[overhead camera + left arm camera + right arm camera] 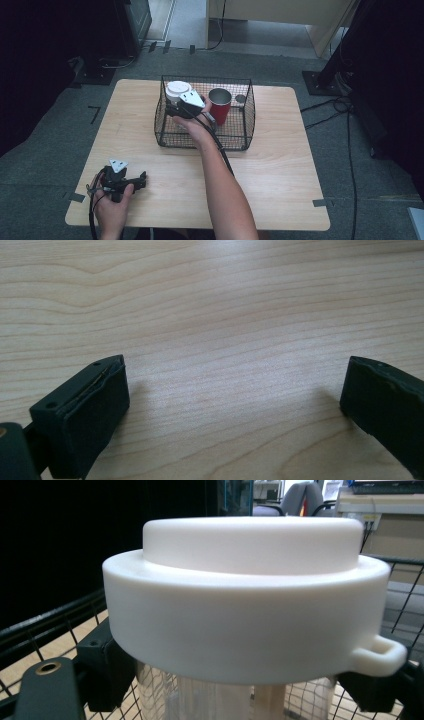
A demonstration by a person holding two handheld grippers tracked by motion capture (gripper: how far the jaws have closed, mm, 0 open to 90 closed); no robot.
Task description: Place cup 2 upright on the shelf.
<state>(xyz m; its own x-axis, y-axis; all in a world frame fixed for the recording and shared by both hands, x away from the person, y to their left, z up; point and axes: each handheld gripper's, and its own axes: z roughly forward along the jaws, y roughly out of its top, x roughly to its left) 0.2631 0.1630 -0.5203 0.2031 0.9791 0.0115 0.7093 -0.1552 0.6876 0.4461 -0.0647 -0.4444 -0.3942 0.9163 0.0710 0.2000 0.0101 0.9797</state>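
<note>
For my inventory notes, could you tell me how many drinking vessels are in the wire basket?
2: a white-lidded clear bottle at the wire basket's back left, with the right gripper at it, and a red cup to its right.

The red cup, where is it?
In the high view, the red cup stands inside the wire basket, toward its right, beside the white-lidded jar at the right claw.
</note>
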